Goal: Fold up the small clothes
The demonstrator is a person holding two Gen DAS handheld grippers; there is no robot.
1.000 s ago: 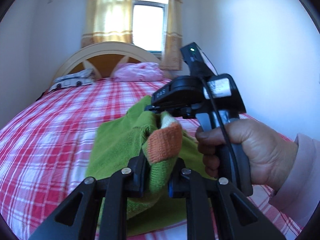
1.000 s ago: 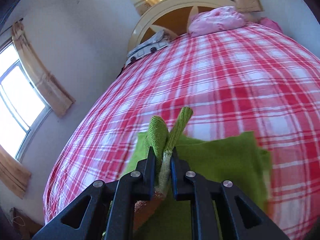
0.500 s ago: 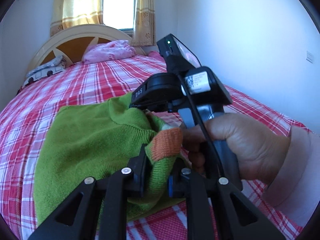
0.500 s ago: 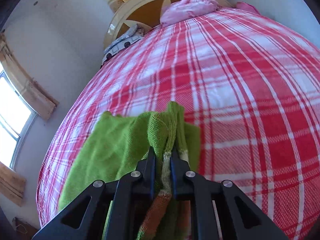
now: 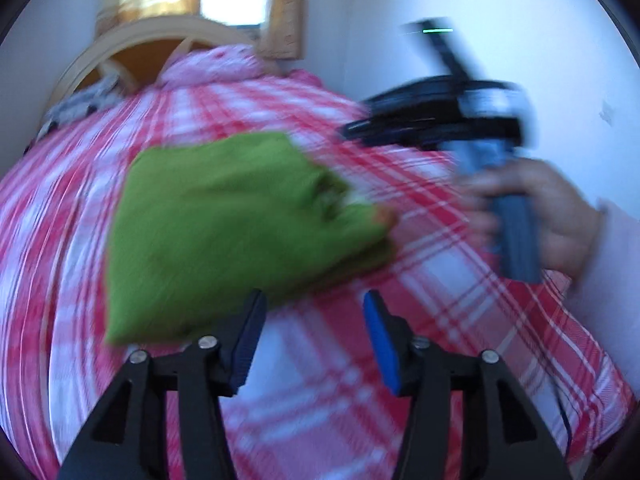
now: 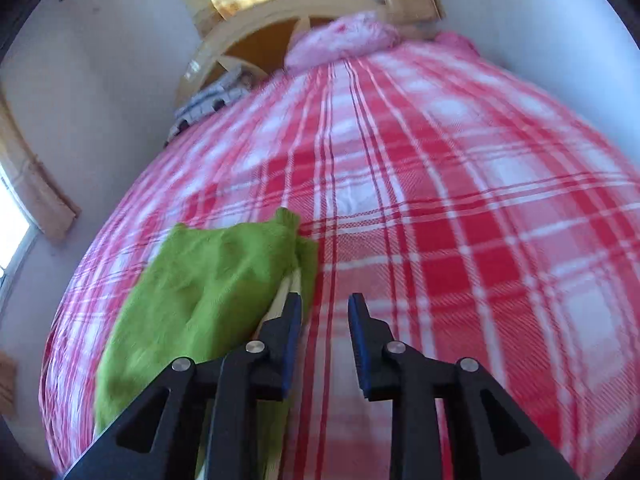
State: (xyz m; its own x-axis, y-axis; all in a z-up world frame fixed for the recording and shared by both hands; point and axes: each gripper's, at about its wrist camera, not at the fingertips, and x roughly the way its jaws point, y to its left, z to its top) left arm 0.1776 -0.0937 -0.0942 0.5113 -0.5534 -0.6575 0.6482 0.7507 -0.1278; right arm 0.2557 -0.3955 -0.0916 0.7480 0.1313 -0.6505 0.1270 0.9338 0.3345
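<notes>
A small green knitted garment (image 5: 224, 232) with an orange cuff lies folded on the red and white checked bed (image 5: 460, 280). It also shows in the right wrist view (image 6: 208, 292), left of the fingers. My left gripper (image 5: 314, 312) is open and empty, just in front of the garment's near edge. My right gripper (image 6: 324, 312) is open and empty, with its left finger beside the garment's right edge. The right gripper's body shows in the left wrist view (image 5: 460, 120), held up at the right, blurred.
A pink pillow (image 6: 344, 40) and a patterned pillow (image 6: 208, 104) lie by the curved wooden headboard (image 6: 256, 20). A white wall (image 5: 500, 8) runs along the bed's right side. Curtained windows stand behind the headboard and at the left.
Both grippers have opened and let go of the green garment, which now lies flat on the bed. Both grippers have pulled back from it.
</notes>
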